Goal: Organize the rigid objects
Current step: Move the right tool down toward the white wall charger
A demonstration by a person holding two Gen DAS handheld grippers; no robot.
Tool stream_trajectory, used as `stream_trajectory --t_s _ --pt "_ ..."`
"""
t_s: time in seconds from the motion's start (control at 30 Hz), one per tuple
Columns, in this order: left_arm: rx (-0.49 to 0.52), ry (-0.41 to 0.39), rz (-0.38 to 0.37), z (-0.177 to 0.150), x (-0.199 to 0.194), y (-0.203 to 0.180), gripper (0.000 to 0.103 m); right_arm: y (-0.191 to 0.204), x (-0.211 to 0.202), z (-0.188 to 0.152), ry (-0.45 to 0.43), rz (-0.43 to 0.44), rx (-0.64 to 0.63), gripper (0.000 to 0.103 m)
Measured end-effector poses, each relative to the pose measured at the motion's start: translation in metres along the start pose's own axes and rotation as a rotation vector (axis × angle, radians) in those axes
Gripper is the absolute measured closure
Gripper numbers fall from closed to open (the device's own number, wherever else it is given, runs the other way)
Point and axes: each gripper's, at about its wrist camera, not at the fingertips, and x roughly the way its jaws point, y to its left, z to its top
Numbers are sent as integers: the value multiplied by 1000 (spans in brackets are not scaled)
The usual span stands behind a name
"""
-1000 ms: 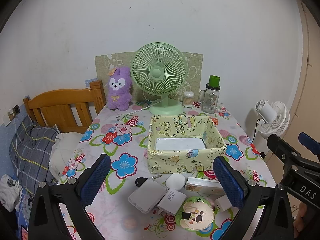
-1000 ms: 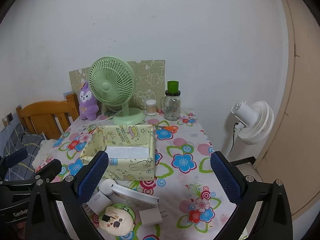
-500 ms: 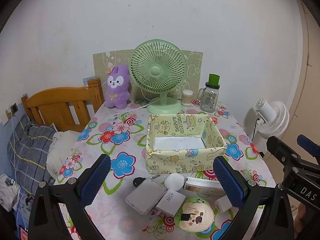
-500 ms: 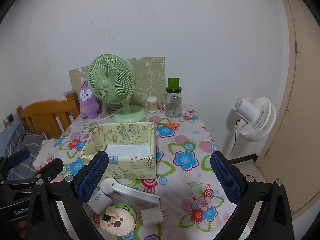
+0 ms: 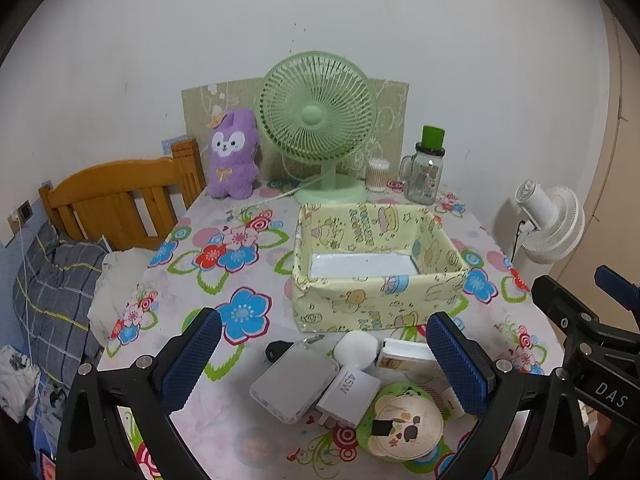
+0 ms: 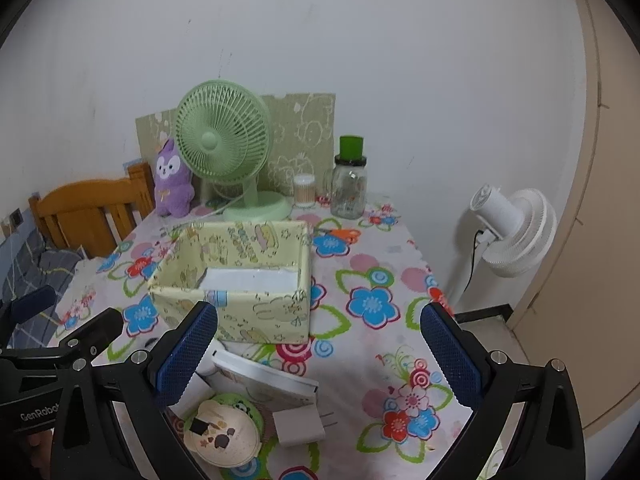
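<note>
The left gripper has its jaws spread wide and grips nothing; it hangs above the small things at the near edge of the table; the right gripper is also wide apart and empty, a little to the right of it. Under them lie a white power bank, a white 45W charger, a round white piece, a flat white case, a round tin with a panda and a small white plug; all lie close together, just near of the yellow box. The box shows only its white bottom; in my judgement the sorting is not yet begun and every piece is left to put inside.
</note>
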Motion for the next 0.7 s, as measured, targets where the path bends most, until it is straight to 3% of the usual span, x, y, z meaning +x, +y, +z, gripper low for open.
stream_trajectory --t_s 0.7 --pt "46 119 -15 -40 51 1 0 -1 45 -46 108 19 -9 1"
